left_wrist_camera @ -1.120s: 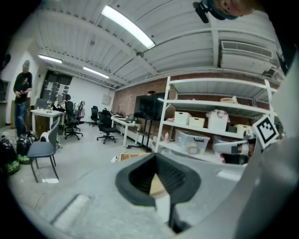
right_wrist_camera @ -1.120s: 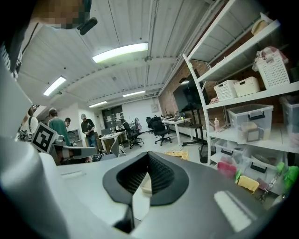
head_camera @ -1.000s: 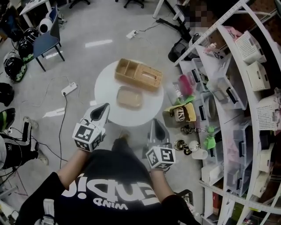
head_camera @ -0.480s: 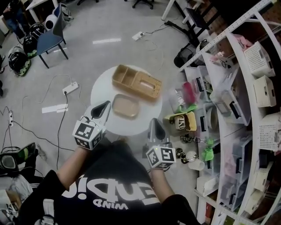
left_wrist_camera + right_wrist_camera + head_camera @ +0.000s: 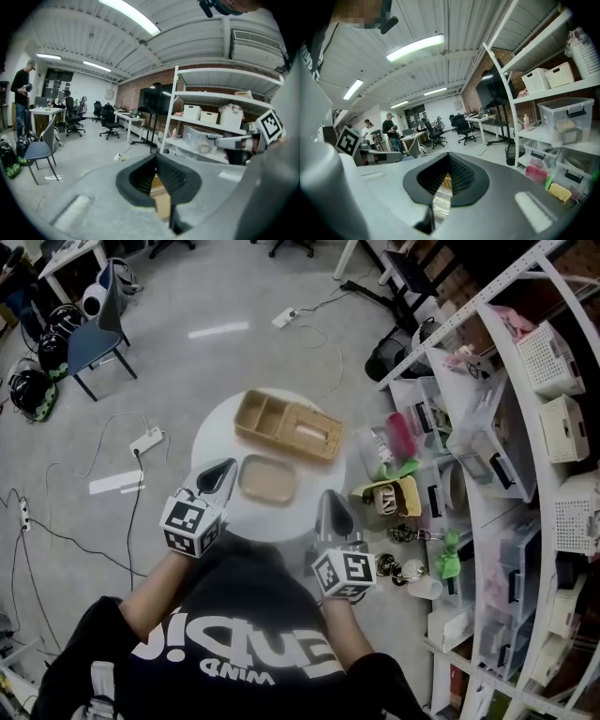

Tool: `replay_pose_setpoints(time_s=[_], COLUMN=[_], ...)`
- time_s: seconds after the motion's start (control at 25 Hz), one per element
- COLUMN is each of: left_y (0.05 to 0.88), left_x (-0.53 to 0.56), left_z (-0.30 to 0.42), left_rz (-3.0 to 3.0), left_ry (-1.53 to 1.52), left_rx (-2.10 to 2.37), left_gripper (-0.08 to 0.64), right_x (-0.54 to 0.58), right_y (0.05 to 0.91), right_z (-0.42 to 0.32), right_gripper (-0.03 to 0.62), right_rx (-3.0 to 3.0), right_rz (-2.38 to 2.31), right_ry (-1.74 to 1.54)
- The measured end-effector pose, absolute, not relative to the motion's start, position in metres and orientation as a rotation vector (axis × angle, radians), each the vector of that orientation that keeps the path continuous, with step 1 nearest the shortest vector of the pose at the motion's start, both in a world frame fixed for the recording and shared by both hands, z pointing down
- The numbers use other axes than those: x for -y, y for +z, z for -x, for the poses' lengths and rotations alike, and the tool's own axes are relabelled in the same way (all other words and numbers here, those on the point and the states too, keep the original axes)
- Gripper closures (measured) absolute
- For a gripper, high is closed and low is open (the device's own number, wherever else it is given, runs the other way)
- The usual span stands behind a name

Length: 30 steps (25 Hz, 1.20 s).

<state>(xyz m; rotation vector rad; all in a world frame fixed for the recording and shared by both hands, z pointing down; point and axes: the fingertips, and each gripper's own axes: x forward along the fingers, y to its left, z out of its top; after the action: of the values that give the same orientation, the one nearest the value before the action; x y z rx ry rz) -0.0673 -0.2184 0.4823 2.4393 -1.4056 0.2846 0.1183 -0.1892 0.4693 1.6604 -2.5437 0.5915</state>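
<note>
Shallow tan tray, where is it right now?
In the head view the shallow tan tray lies on the round white table, on the near side of the divided basket, just right of the left gripper.

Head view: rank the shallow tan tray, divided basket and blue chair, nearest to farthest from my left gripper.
From the left gripper:
1. Shallow tan tray, just to its right on the table.
2. Divided basket, beyond the tray on the table.
3. Blue chair, on the floor, far left.
</note>
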Motion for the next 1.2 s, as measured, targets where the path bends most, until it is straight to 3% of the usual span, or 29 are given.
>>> replay_pose_setpoints(time_s=[0.28, 0.56, 1.2], left_y=[0.502, 0.543, 0.647], left_x=[0.241, 0.257, 0.290], left_z=[0.069, 0.066, 0.052], left_rz=[-2.420, -2.359, -2.227], left_ry=[0.312, 0.361, 0.549], left_rx=[1.307, 1.188, 1.017], left_gripper=[0.472, 0.327, 0.298], right_x=[0.201, 0.205, 0.216], right_y=[0.469, 0.471, 0.482], right_z=[-0.111, -0.121, -0.136], right_gripper=[0.594, 0.594, 0.594], right_rx=[2.518, 2.472, 2.382], right_rz=[-1.704, -1.771, -1.847], right_ry=[0.591, 0.594, 0.630])
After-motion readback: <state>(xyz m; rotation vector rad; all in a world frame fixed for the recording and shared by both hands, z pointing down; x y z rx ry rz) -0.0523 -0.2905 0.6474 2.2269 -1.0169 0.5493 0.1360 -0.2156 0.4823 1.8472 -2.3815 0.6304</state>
